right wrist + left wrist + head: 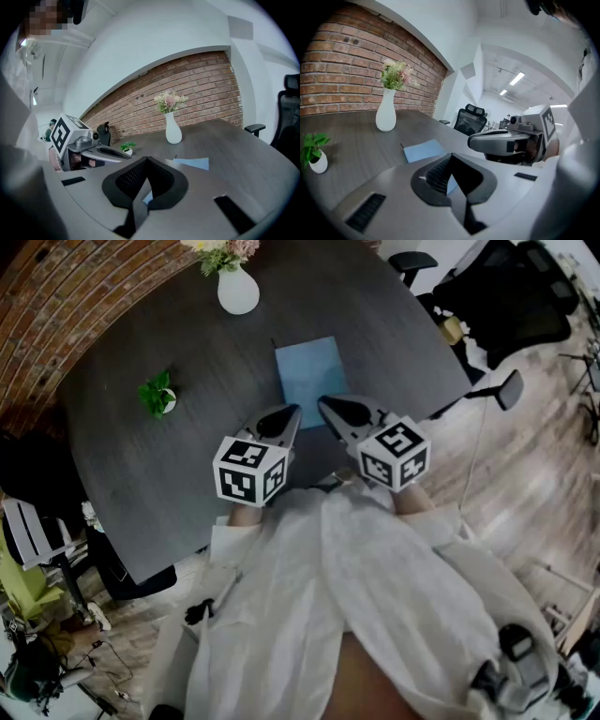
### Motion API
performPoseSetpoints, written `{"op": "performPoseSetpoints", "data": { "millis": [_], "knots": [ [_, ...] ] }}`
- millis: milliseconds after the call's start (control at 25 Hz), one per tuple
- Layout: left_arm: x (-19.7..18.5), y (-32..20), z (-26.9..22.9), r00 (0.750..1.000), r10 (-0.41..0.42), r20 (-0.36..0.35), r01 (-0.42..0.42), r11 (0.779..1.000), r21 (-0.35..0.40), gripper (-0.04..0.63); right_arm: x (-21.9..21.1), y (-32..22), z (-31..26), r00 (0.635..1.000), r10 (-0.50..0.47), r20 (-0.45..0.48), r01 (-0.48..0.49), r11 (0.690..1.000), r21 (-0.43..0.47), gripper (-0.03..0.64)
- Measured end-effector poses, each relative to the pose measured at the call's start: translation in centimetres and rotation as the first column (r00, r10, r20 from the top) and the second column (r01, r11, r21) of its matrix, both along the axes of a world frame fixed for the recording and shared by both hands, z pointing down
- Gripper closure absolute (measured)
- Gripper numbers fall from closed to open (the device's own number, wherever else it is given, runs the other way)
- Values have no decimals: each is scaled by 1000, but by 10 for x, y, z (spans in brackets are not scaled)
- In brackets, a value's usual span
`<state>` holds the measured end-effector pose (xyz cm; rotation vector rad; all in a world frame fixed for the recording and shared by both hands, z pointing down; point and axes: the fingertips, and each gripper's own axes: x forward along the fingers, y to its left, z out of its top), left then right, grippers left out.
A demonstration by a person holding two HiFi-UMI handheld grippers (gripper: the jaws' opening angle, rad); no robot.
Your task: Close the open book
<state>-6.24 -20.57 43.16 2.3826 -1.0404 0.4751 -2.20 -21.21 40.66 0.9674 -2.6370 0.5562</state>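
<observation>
Blue book [310,381] flat, closed, on dark table [141,456]. Left tongs [292,412], right tongs [325,405] pinched together, empty.

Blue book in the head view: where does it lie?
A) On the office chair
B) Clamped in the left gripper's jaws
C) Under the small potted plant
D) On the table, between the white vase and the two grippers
D: the blue book lies flat on the table, with the white vase beyond it and the left gripper and right gripper at its near edge, jaws together on nothing.
</observation>
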Motion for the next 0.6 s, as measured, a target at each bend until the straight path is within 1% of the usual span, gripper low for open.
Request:
{"op": "performPoseSetpoints", "data": {
  "millis": [400,600],
  "knots": [
    [0,-3,6,1000,-21,-24,20,999,-27,591,-1,-1,4,1000,-31,3,31,999,-15,612],
    [0,-6,8,1000,-21,-20,21,999,-30,591,-2,-5,5,999,-36,1,36,999,-15,612]
  ]
}}
